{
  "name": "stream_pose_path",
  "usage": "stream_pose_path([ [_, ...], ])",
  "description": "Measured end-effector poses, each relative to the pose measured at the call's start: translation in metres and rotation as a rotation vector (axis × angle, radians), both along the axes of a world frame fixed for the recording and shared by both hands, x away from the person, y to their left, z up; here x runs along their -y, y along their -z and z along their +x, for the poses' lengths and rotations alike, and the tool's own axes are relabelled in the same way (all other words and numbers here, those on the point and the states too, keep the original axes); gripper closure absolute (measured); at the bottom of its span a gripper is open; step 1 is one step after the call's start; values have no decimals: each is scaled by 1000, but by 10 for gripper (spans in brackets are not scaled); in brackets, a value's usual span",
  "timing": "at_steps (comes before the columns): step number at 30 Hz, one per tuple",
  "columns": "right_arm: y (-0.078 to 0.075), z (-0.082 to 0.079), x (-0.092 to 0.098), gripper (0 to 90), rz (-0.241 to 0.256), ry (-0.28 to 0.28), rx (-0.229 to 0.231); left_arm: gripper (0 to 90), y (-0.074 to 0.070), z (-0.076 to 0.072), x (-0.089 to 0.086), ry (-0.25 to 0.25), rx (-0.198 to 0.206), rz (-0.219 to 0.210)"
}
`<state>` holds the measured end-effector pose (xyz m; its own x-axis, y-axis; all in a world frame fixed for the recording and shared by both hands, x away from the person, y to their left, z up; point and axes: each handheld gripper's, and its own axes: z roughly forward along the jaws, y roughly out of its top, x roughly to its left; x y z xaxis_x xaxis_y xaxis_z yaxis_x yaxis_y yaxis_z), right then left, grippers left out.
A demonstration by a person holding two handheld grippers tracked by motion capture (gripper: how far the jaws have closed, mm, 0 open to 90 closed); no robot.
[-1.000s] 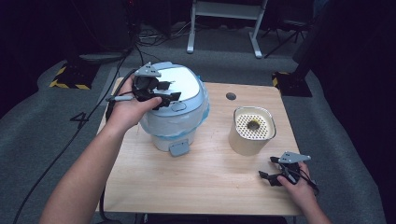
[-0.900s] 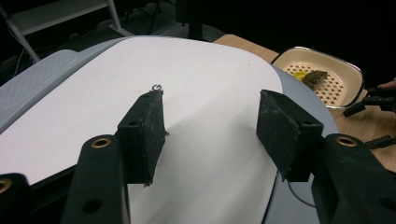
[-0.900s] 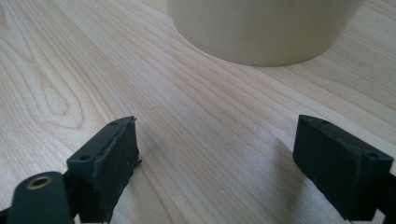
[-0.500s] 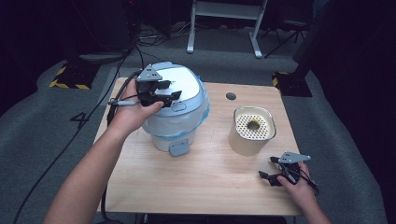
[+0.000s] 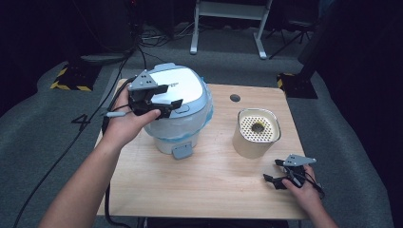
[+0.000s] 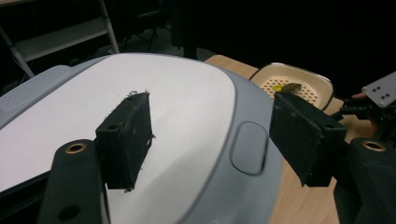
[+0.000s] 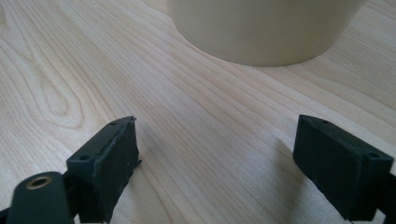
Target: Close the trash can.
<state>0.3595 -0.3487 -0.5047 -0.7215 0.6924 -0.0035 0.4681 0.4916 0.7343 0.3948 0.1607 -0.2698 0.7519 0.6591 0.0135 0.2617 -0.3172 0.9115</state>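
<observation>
Since the earlier frames, the left gripper [image 5: 164, 102] has shifted slightly further over the rice cooker [image 5: 183, 85], its jaws spread wide and holding nothing, while the right gripper [image 5: 280, 173] has kept its place. One left pad [image 6: 126, 137] hangs above the white lid and the other [image 6: 301, 135] sits just past the grey rim, with the oval lid button [image 6: 249, 148] between them. Wide open and empty, the right gripper [image 7: 219, 172] rests low on the wooden table [image 7: 93, 60], the cream perforated container [image 5: 256, 133] standing directly ahead of its jaws.

Dim room, grey carpet floor [image 5: 57, 142], white metal stand [image 5: 228, 19] behind wooden table [image 5: 209, 190].
</observation>
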Motion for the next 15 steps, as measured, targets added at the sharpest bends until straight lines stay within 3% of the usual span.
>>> stream_pose_path([
  [3, 0, 0, 0, 139, 0, 0, 0, 304, 3, -21, 1, 19, 1, 13],
  [8, 0, 0, 0, 139, 0, 0, 0, 303, 11, -42, 1, 47, -6, 6],
  [15, 0, 0, 0, 139, 0, -1, 0, 301, 31, -62, 0, 43, -13, 35],
])
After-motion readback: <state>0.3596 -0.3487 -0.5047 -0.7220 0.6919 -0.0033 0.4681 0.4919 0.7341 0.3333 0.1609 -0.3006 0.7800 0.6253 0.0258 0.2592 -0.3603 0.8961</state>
